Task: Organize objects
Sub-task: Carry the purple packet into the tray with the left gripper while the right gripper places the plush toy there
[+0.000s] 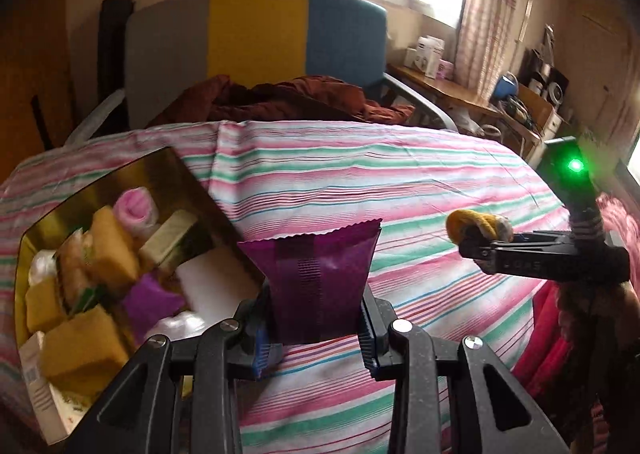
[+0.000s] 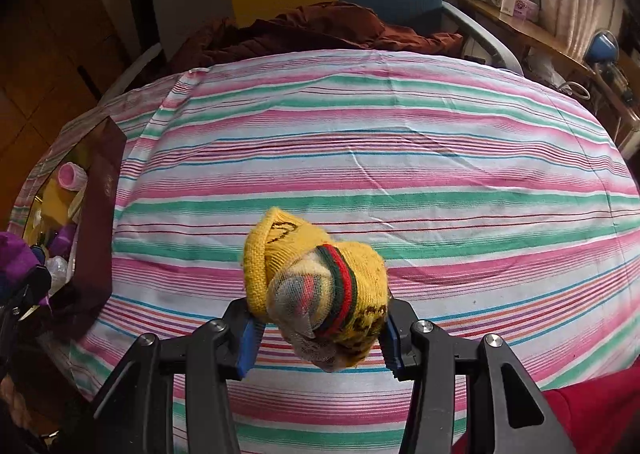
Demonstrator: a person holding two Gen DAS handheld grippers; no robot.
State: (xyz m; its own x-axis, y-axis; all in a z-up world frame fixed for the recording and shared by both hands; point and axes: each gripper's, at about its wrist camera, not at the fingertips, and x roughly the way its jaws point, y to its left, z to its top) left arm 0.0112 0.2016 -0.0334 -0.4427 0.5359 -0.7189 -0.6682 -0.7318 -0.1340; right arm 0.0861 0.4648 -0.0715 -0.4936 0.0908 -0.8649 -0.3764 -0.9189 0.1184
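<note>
Left wrist view, I'm angling my left tongs [image 1: 316, 338] downward, clenching a purple packet [image 1: 316, 282] above the striped bedspread [image 1: 400, 181] beside the gold box [image 1: 100, 181], right tongs [image 2: 318, 338] tilting down, gripping a rolled yellow sock [image 2: 320, 286].

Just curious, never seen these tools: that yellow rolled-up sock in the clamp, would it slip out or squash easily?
Probably squashy: the yellow sock bulges between the right gripper pads. Knit fabric likely grips rather than slips. Set down, its rounded roll might wobble or partly unroll.

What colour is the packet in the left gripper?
Purple packet, clearest in the left wrist view.
</note>
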